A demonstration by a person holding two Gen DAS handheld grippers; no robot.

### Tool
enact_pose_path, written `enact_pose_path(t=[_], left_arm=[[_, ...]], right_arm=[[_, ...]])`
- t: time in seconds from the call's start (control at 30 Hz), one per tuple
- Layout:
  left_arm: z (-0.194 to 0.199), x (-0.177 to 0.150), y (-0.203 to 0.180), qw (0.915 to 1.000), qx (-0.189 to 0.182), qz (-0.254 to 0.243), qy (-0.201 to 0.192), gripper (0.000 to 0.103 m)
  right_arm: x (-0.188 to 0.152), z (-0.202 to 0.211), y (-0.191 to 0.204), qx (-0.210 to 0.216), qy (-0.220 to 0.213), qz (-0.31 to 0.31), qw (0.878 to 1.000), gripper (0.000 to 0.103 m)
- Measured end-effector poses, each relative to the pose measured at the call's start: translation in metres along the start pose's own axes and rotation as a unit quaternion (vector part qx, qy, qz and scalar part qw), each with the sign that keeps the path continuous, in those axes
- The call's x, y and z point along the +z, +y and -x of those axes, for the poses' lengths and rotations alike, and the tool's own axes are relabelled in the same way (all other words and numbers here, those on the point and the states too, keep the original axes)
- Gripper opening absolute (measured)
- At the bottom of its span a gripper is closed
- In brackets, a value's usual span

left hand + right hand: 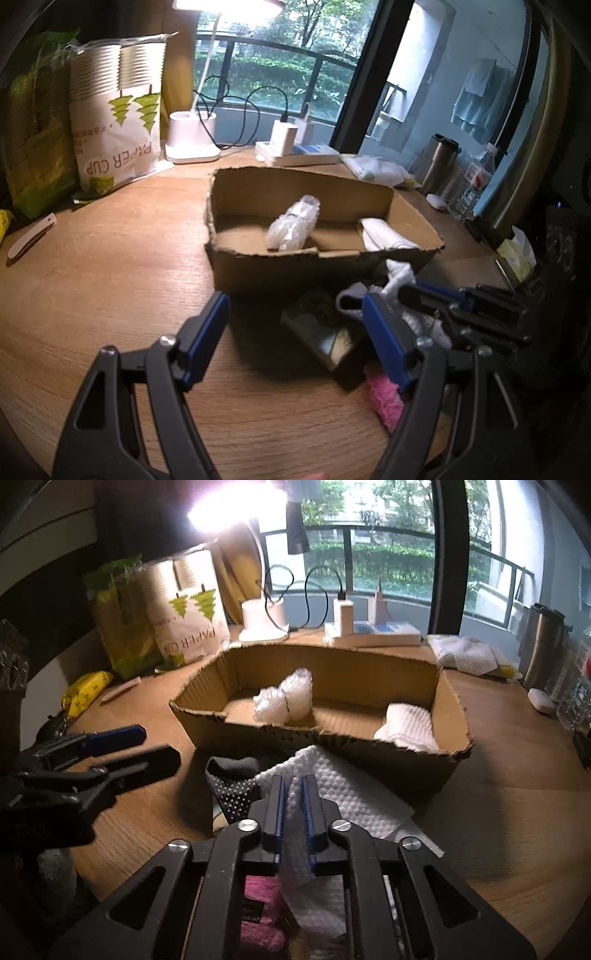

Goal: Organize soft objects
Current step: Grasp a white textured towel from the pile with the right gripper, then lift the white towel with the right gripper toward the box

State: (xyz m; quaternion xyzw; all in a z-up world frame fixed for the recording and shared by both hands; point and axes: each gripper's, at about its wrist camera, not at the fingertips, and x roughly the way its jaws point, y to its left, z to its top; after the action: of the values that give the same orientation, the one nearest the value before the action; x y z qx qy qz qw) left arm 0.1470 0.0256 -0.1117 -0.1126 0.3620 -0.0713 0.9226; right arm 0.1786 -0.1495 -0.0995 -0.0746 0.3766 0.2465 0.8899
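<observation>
A low cardboard box (436, 764) (258, 273) on the wooden desk holds a bubble-wrap bundle (284, 698) (293, 227) and a folded white cloth (406, 722) (384, 236). In front of it lies a pile: a white dimpled cloth (351, 790) (400, 275), a dark sock with grip dots (236, 786), a pink fuzzy item (258, 897) (384, 398) and a small packet (325, 328). My right gripper (293, 782) (424, 293) is shut on a fold of the white dimpled cloth. My left gripper (295, 314) (155, 746) stands open over the desk just left of the pile, holding nothing.
At the back stand a paper-cup bag (118, 122), a green bag (37, 140), a lamp base (192, 136), a power strip with chargers (299, 147), another white cloth (465, 655) and a steel flask (543, 646). A yellow packet (86, 692) lies at the left.
</observation>
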Motion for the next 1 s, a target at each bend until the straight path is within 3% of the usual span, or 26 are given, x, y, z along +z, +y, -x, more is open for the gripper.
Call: enact_pose_path(t=[0.4,0.57,0.7,0.77,0.83,1.0], left_arm=[[-0.013,0.000,-0.038,0.9991,0.000,-0.040,0.015,0.076],[-0.025,0.000,-0.058,0.9980,0.002,-0.059,0.025,0.076],[-0.038,0.000,-0.064,0.9971,0.013,-0.062,0.041,0.076],[-0.040,-0.001,-0.064,0.9970,0.018,-0.059,0.045,0.076],[-0.036,0.000,-0.062,0.9976,0.019,-0.053,0.041,0.076],[-0.028,0.000,-0.054,0.9981,0.028,-0.043,0.033,0.076]], right_arm=[[0.004,0.057,-0.053,-0.018,-0.084,-0.051,0.995,0.010],[-0.007,0.066,-0.090,-0.038,-0.084,-0.081,0.992,0.010],[-0.015,0.061,-0.097,-0.028,-0.062,-0.075,0.995,0.011],[-0.017,0.057,-0.093,-0.007,-0.055,-0.070,0.996,0.024],[-0.019,0.051,-0.084,0.011,-0.049,-0.060,0.997,0.055],[-0.022,0.030,-0.059,0.047,-0.024,-0.023,0.998,0.059]])
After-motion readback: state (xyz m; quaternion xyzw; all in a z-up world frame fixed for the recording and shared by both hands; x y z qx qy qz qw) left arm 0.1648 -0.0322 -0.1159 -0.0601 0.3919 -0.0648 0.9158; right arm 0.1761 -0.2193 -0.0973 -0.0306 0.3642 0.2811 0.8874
